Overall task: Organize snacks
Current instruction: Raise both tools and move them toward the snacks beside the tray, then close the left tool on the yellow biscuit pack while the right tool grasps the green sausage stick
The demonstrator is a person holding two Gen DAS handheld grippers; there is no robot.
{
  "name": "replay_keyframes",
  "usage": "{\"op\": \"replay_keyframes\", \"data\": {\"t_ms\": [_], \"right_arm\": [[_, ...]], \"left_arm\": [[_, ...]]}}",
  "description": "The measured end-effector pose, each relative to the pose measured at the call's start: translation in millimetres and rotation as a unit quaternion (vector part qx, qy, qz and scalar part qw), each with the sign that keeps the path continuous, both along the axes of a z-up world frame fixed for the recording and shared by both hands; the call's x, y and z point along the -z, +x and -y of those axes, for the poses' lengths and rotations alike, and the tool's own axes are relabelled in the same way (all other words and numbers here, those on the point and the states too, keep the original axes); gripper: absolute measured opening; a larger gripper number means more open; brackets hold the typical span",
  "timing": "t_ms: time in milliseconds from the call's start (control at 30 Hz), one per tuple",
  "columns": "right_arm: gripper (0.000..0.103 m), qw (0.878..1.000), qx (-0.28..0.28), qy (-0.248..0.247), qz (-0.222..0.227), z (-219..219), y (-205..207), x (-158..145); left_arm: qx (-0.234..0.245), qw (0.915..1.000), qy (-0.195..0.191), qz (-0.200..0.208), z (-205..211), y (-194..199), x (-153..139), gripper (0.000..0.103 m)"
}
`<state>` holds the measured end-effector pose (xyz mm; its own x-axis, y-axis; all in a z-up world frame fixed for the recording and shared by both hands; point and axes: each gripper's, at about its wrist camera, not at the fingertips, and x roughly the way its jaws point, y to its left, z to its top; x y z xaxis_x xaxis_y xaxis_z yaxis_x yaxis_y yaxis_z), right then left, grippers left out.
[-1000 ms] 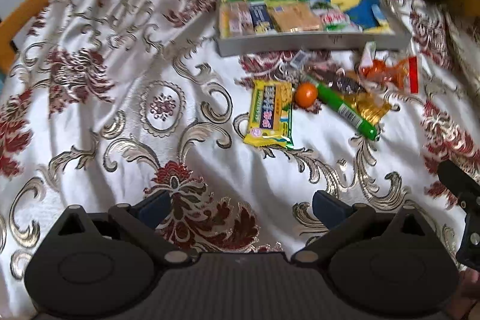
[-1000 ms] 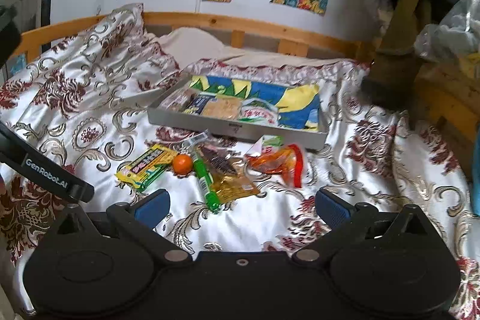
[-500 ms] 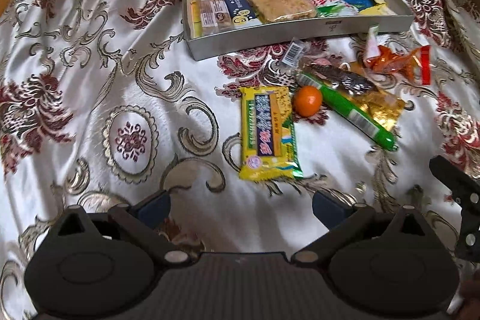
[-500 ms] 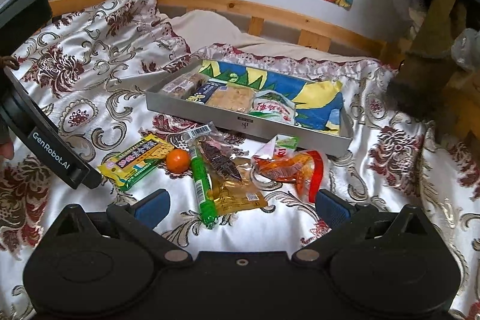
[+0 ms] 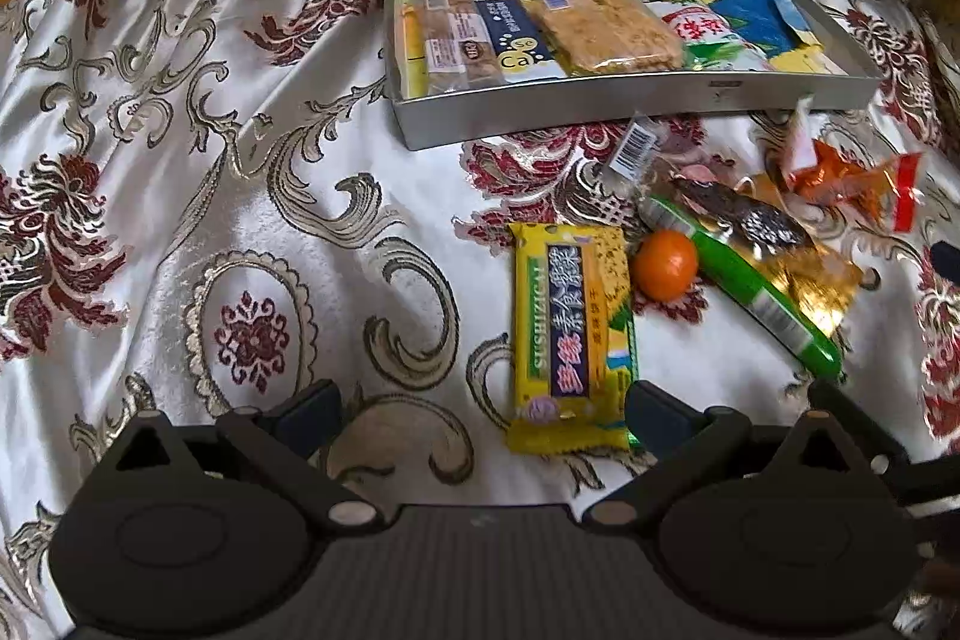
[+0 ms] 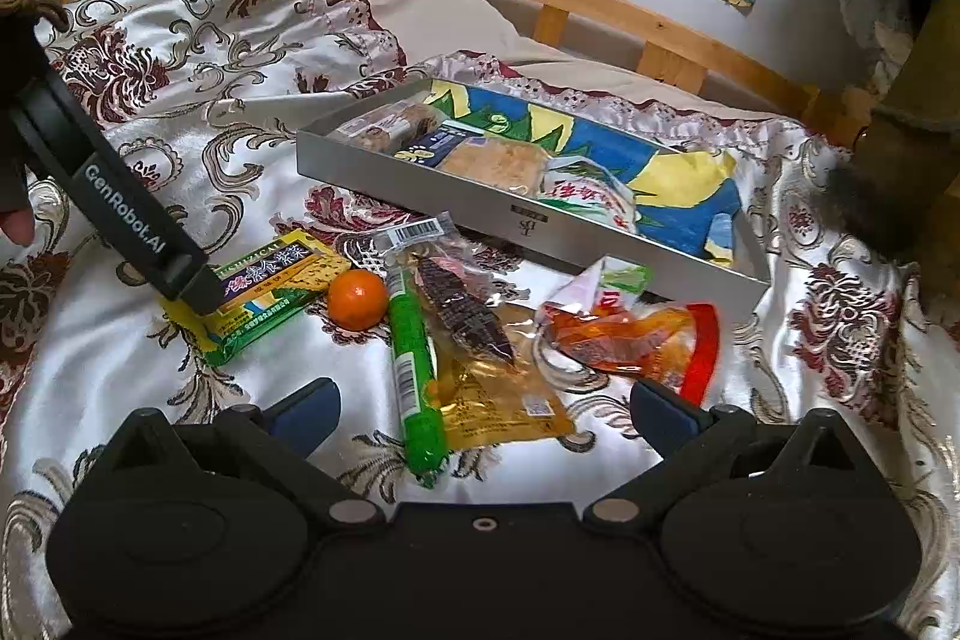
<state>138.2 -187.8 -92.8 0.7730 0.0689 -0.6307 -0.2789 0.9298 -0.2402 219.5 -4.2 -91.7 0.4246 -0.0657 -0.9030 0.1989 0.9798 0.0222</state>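
Observation:
My left gripper (image 5: pixel 483 412) is open low over the bedspread. The near end of a yellow snack bar (image 5: pixel 570 334) lies between its fingertips, close to the right one. Beside the bar are a small orange ball (image 5: pixel 665 264), a green stick pack (image 5: pixel 750 286), a dark snack on a gold packet (image 5: pixel 804 280) and an orange-red packet (image 5: pixel 852 178). Behind them a grey tray (image 5: pixel 600 112) holds several snacks. My right gripper (image 6: pixel 483 412) is open, with the green stick pack (image 6: pixel 414 370) and gold packet (image 6: pixel 498 400) between its fingers. One of the left gripper's fingers (image 6: pixel 144 238) covers the yellow bar's (image 6: pixel 270 292) end.
Everything lies on a silky white and red patterned bedspread (image 5: pixel 240 220) with soft folds. A wooden bed rail (image 6: pixel 600 10) curves behind the tray (image 6: pixel 480 214), with drawings on the wall above. Dark bulky things (image 6: pixel 900 130) stand at the right. A gloved hand (image 6: pixel 12 196) holds the left gripper.
Both grippers have moved forward and down toward the loose snacks. The left one has closed in on the yellow bar, the right one on the green stick. Both stay open.

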Motion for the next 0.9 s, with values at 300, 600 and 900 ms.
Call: {"op": "replay_keyframes", "data": {"t_ms": [300,600,900], "right_arm": [[0.083,1.0,-0.028,0.011,-0.007,-11,11,13],[0.041,0.998,-0.046,0.036,-0.032,-14,21,21],[0.036,0.995,-0.048,0.063,-0.06,-12,34,27]], "left_arm": [[0.028,0.9996,0.003,0.008,9,9,12,0.102],[0.061,0.9977,-0.01,0.025,16,9,12,0.084],[0.069,0.997,-0.032,0.012,17,15,20,0.079]]}}
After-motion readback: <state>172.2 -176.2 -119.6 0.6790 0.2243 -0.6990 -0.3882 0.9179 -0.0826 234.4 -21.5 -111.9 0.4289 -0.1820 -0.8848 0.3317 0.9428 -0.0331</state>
